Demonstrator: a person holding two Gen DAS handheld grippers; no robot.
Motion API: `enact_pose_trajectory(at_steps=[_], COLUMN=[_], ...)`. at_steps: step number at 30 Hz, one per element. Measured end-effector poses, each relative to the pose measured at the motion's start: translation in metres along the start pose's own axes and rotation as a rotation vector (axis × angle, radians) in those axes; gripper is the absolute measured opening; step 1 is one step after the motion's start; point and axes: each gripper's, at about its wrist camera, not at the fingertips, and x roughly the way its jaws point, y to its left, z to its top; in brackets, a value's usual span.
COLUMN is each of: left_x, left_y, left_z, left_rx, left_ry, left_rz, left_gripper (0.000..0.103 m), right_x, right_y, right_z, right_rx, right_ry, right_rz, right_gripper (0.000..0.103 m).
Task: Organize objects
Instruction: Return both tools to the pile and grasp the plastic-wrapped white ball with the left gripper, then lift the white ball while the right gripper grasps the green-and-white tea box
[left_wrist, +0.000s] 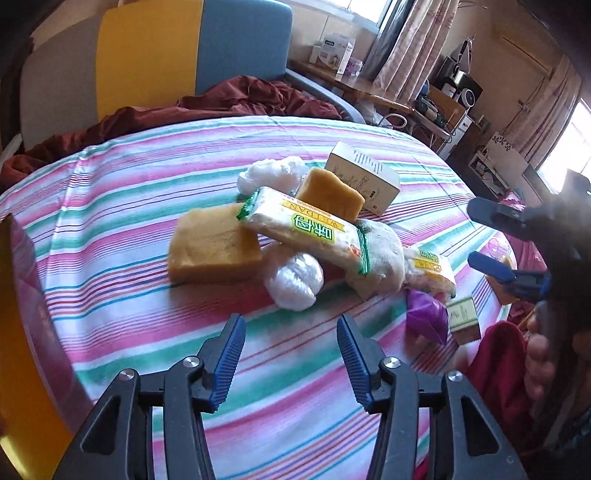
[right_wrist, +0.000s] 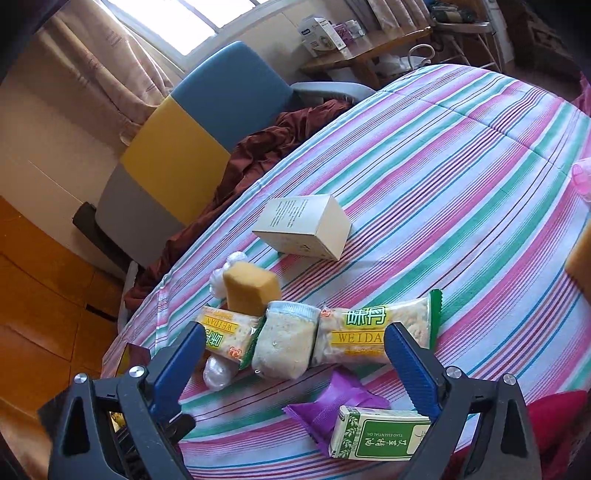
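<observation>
Snack pile lies ahead of left gripper (empty).

On the striped bed, counted by kind:
- Yellow-brown sponge blocks: two, large sponge and small sponge
- Green-ended WEIDAN snack packets: two, first packet, second packet
- White crumpled plastic bags: two, far bag, near bag
- Cream cartons with printed text: one, carton
- Small green-labelled boxes: one, green box
- Purple wrappers: one, purple wrapper
- Pale knitted socks: one, sock
</observation>
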Motion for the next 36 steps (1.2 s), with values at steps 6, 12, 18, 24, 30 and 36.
enact_pose_trajectory(at_steps=[6, 12, 18, 24, 30, 36], left_x=[0.036, 0.051, 0.052, 0.021, -0.009, -0.022], left_y=[-0.004, -0.008, -0.012, -0.01, -0.011, -0.003], left_z=[0.017, 0.033, 0.025, -0.018, -0.068, -0.086], left_rx=[0.011, 0.016, 0.095, 0.147, 0.196, 0.18], left_ry=[0.039, 0.047, -0.004, -0.042, -0.068, -0.069], left_rz=[0.033, 0.012, 0.007, 0.017, 0.007, -0.016], left_gripper=[0.052, 0.052, 0.036, 0.035, 0.035, 0.035], right_x=[0.002, 0.006, 0.009, 0.011, 0.013, 0.019], right_y=[0.002, 0.002, 0.001, 0.0, -0.005, -0.005], right_z=[-0.001, -0.001, -0.001, 0.001, 0.003, -0.002], right_rx=[-0.009, -0.012, -0.017, -0.024, 0.001, 0.011], right_ry=[0.014, 0.031, 0.034, 0.035, 0.043, 0.103], right_rz=[0.017, 0.022, 0.003, -0.019, -0.027, -0.026], right_gripper=[0.098, 0.098, 0.098, 0.098, 0.098, 0.098])
